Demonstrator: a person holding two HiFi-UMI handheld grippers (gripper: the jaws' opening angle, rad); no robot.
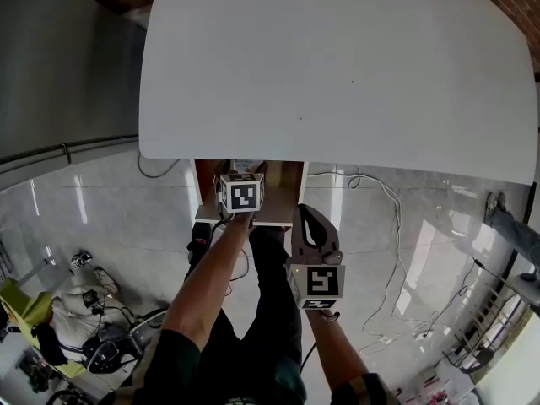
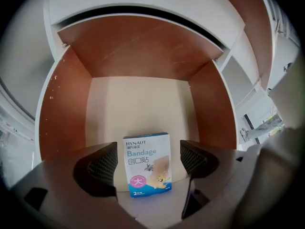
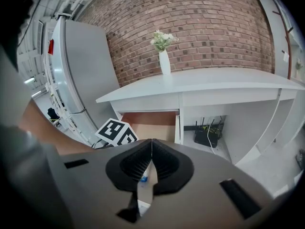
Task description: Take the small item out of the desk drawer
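Note:
A small white and blue bandage box (image 2: pixel 147 163) stands upright near the front of the open wooden drawer (image 2: pixel 138 104). My left gripper (image 2: pixel 148 155) reaches into the drawer, and its jaws stand wide on either side of the box. A narrow gap shows between each pad and the box. In the head view the left gripper (image 1: pixel 240 175) is at the drawer (image 1: pixel 291 194) under the white desk's (image 1: pixel 337 66) front edge. My right gripper (image 1: pixel 305 218) hangs just outside the drawer's right front corner. Its jaws (image 3: pixel 151 149) are shut with nothing between them.
A white vase with flowers (image 3: pixel 164 61) stands on the desk against the brick wall. A grey cabinet (image 1: pixel 59 66) stands left of the desk. A black router (image 3: pixel 207 136) and cables (image 1: pixel 388 201) lie on the floor under the desk's right side.

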